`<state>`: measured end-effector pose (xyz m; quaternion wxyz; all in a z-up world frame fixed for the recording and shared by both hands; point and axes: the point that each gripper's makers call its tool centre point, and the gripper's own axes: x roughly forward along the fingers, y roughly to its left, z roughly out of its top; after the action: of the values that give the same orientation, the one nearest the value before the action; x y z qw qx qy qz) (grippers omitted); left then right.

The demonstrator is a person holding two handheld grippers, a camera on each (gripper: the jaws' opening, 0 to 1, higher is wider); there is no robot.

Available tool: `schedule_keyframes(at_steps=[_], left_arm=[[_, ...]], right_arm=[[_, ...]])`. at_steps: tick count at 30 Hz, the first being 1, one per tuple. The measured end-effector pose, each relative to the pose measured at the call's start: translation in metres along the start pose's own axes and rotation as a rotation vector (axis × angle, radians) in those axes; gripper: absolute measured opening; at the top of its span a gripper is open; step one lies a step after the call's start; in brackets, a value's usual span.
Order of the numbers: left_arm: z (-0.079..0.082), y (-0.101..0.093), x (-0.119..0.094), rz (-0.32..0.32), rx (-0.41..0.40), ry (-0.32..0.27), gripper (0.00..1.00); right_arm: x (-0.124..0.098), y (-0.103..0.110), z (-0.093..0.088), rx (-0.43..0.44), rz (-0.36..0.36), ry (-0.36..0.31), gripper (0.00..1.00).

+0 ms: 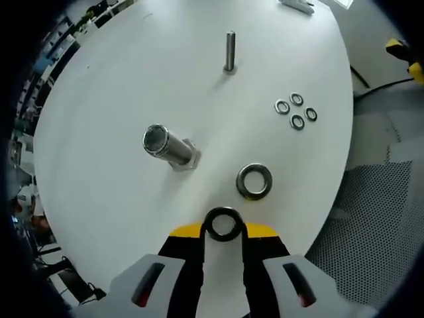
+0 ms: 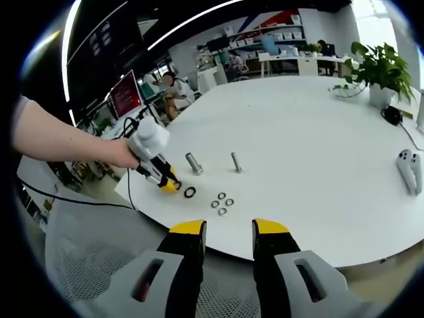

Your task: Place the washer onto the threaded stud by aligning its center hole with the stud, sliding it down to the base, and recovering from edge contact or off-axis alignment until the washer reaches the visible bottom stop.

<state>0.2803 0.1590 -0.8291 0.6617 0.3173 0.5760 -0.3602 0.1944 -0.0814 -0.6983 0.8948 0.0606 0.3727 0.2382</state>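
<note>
In the left gripper view we see our left hand-held gripper pinching a dark washer between its yellow-tipped jaws, the ring standing upright just above the white worktop. A second large washer lies flat just beyond it. The thick threaded stud stands on its hex base to the left of the held ring, clearly apart from it. A thinner stud rises farther off, and four small washers sit clustered to the right.

The right gripper view gives us the wider room: our right hand-held gripper hangs off the worktop's near edge with jaws spread and nothing between them. From there we see a hand carrying the left hand-held gripper near both studs, a potted plant and people seated at desks behind.
</note>
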Motion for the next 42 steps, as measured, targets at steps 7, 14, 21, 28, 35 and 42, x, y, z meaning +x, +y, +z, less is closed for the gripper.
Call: schedule_keyframes(at_steps=[7,14,21,28,35,42], left_arm=[[0.0,0.005,-0.008,0.003,-0.013,-0.016,0.19],[0.013,0.011,-0.019,0.006,-0.002,-0.049,0.19],[0.025,0.017,-0.029,0.008,0.017,-0.068,0.19],[0.032,0.02,-0.043,0.013,0.038,-0.091,0.19],[0.042,0.02,-0.051,0.017,0.049,-0.113,0.19],[0.057,0.017,-0.059,0.016,0.092,-0.122,0.19]], right_arm=[[0.0,0.001,0.0,0.001,0.002,0.001,0.3],[0.0,0.001,0.001,0.002,0.003,-0.001,0.3],[0.0,0.001,0.002,0.005,0.003,-0.007,0.3],[-0.001,0.001,0.002,0.012,0.003,-0.01,0.3],[-0.001,0.001,0.002,0.015,0.004,-0.011,0.3],[-0.001,0.001,0.004,0.017,0.005,-0.016,0.3]])
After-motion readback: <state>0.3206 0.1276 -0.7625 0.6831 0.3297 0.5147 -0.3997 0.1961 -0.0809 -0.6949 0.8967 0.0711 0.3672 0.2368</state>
